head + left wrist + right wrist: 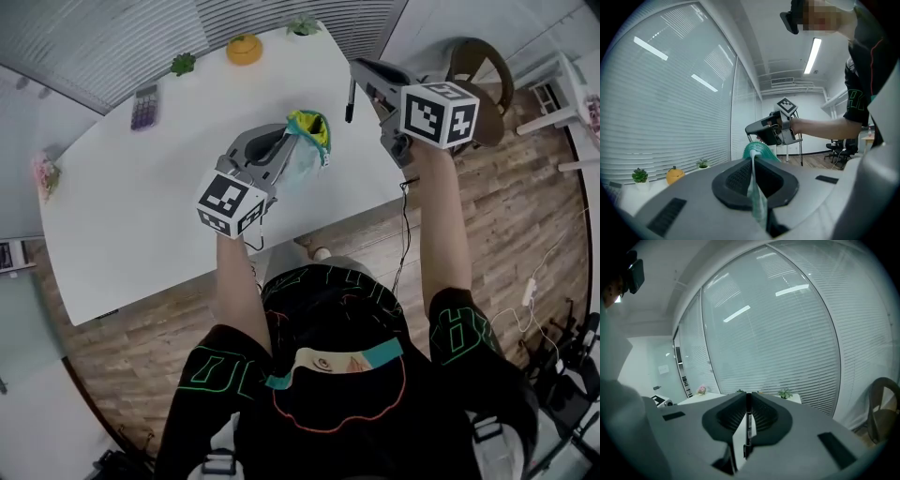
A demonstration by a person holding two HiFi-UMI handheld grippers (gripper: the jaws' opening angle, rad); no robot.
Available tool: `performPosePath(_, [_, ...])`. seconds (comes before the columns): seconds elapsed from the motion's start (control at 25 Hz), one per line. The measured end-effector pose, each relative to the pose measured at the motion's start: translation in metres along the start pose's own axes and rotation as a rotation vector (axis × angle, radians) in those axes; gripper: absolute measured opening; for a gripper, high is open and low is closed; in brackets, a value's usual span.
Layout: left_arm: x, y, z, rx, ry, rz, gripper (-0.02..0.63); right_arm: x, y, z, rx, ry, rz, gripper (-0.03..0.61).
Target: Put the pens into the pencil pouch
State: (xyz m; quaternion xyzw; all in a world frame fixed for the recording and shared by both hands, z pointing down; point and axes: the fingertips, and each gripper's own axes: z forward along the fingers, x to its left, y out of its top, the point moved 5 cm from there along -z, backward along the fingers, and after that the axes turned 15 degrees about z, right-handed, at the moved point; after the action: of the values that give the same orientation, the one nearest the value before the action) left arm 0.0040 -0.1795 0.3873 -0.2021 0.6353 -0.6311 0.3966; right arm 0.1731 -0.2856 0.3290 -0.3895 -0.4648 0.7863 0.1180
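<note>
Over the white worktop (141, 206), by far the largest thing here, with both arms raised off its surface. Ranged along its far edge, out of the working space: a calculator (143, 107), a small green plant (183, 64), an orange ornament (244, 48), a second plant (302, 25) at the far corner, and pink flowers (43, 173) at the left rim. No part of the job, by the look of them.

Near the middle, lifted off the worktop: the teal pencil pouch (309, 141), yellow at its edge, hanging from the left gripper (281, 141). Pressed together there on a fold of fabric (753, 187), seen edge-on between the pads. Probably pinched near the rim so as to hold the mouth up and turned toward the other hand.

To the right, higher and apart from the pouch: the right gripper (370, 80), clamped on a slim black pen (351, 101). Held near its upper part, shaft hanging below the jaws with the lower end free, a likely way of presenting it end-first for dropping in. Seen from the gripper's own camera as a thin dark line between nearly closed pads.

Not yet in the pouch, then. Judged to be mid-carry, with lining up over the opening yet to come. Main risk: limp fabric and a narrow mouth, easy to miss or to push shut with the tip.
</note>
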Motion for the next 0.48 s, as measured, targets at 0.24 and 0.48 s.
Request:
performPosePath(0.24, [-0.009,0.001,0.005,0.002,0.006,0.027,0.005,0.023,0.013,-0.02,-0.086,0.071,-0.025,0.037])
performPosePath(0.48, [-0.041,0.027,0.007,0.018,0.015,0.07,0.005,0.053,0.029,-0.077,-0.173,0.146,-0.035,0.037])
